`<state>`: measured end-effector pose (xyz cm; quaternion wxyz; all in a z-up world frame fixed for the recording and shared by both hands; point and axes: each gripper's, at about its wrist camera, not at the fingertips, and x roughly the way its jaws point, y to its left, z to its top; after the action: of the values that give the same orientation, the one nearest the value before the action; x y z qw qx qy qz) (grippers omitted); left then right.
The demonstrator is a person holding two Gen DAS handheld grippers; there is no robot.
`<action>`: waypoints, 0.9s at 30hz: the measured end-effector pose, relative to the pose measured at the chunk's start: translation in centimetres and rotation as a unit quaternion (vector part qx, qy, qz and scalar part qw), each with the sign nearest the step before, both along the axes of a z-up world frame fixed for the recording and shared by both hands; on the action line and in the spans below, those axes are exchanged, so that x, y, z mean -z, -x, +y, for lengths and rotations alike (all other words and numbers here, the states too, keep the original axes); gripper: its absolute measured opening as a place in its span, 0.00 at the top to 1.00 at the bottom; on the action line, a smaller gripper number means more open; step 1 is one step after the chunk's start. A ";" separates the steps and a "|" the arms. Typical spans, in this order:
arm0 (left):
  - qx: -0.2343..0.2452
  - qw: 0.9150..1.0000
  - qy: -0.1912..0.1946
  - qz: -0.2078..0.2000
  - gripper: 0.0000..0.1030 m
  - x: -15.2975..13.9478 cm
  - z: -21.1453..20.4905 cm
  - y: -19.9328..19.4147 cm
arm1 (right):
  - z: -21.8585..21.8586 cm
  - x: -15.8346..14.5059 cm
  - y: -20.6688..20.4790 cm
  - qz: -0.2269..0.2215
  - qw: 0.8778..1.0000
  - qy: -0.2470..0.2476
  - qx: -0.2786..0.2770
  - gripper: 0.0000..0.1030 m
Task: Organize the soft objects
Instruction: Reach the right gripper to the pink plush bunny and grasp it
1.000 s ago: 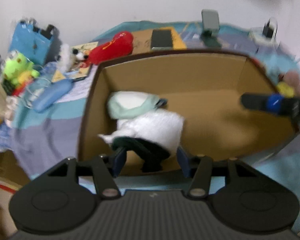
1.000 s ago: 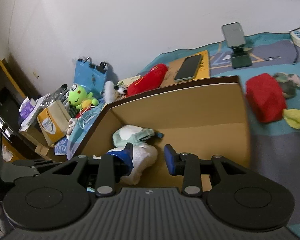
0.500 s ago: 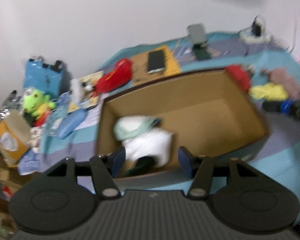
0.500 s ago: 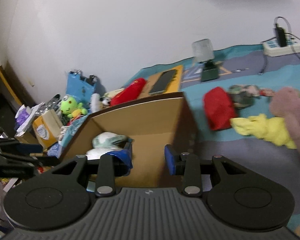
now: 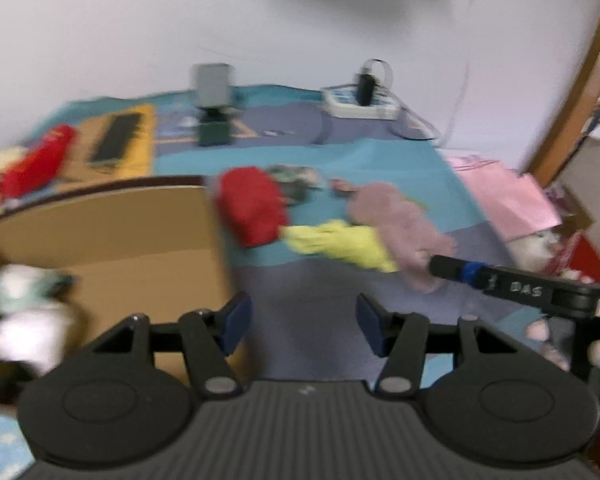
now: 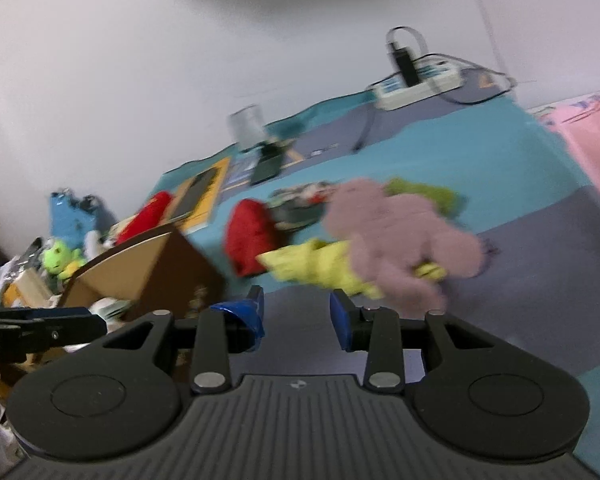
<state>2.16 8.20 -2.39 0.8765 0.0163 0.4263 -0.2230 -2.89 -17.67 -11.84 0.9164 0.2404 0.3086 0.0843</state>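
A brown cardboard box point(image 5: 112, 236) sits on the mat at the left and holds white and pale green soft items point(image 5: 24, 304). Right of it lie a red soft item point(image 5: 252, 208), a yellow cloth point(image 5: 340, 244) and a pink plush point(image 5: 396, 224). In the right wrist view the pink plush point(image 6: 396, 232) lies over the yellow cloth point(image 6: 312, 264), beside the red item point(image 6: 248, 236) and the box point(image 6: 140, 272). My left gripper point(image 5: 303, 322) is open and empty above the mat by the box's right wall. My right gripper point(image 6: 296, 314) is open and empty, short of the yellow cloth.
A phone stand point(image 5: 214, 108), a power strip point(image 5: 360, 100) and a phone on a yellow book point(image 5: 118, 140) lie at the back. A pink bag point(image 5: 504, 200) is at the right. A long red plush point(image 6: 148, 216), a green frog toy point(image 6: 60, 256) and clutter sit left of the box.
Both grippers have swung right, away from the box's inside, toward the soft items on the mat. Both stay open and empty.
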 end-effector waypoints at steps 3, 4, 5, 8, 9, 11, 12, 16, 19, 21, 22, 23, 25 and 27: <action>0.003 0.999 0.038 0.020 0.44 1.5 -2.6 -1.7 | -2.6 0.2 -1.2 0.003 1.000 0.014 0.009 0.81; 0.006 0.999 0.043 0.022 0.44 2.0 -3.5 -2.2 | -3.5 0.2 -1.8 0.004 1.000 0.016 0.012 0.81; 0.011 0.999 0.049 0.022 0.44 2.3 -4.2 -2.5 | -4.3 0.2 -2.4 0.005 1.000 0.015 0.014 0.81; 0.028 0.997 0.067 0.029 0.43 3.6 -6.4 -3.6 | -6.4 0.3 -4.5 0.010 1.000 0.008 0.008 0.81; 0.032 0.996 0.072 0.033 0.43 4.2 -7.1 -4.0 | -6.9 0.4 -5.3 0.013 1.000 0.009 0.006 0.81; 0.031 0.996 0.075 0.044 0.43 5.3 -8.0 -4.6 | -7.7 0.7 -6.8 0.018 1.000 0.007 0.006 0.80; 0.033 0.995 0.077 0.052 0.43 5.8 -8.5 -5.0 | -8.2 1.0 -7.6 0.023 1.000 0.003 0.001 0.80; 0.037 0.993 0.085 0.072 0.43 7.5 -9.9 -6.2 | -8.8 2.7 -10.7 0.056 0.998 -0.025 -0.019 0.80; 0.038 0.993 0.085 0.074 0.43 8.3 -10.7 -6.6 | -8.3 3.7 -12.1 0.066 0.998 -0.008 -0.024 0.80; 0.035 0.993 0.081 0.076 0.43 8.9 -11.0 -7.0 | -8.1 4.5 -12.8 0.072 0.997 -0.012 -0.023 0.78; 0.033 0.993 0.079 0.079 0.43 9.1 -11.1 -7.1 | -8.2 4.9 -12.9 0.072 0.997 -0.023 -0.020 0.77; 0.033 0.993 0.077 0.082 0.43 9.4 -11.3 -7.4 | -8.4 5.2 -13.1 0.073 0.997 -0.037 -0.017 0.77; 0.033 0.993 0.074 0.083 0.43 9.8 -11.5 -7.6 | -8.8 5.7 -13.4 0.080 0.994 -0.069 -0.018 0.77; 0.036 0.993 0.073 0.084 0.43 10.1 -11.7 -7.8 | -9.1 6.0 -13.3 0.095 0.990 -0.098 -0.031 0.76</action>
<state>9.92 -3.54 -12.48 0.8276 -0.0512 0.4803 -0.2860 10.38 -26.77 -17.88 0.8519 0.3267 0.3916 0.1192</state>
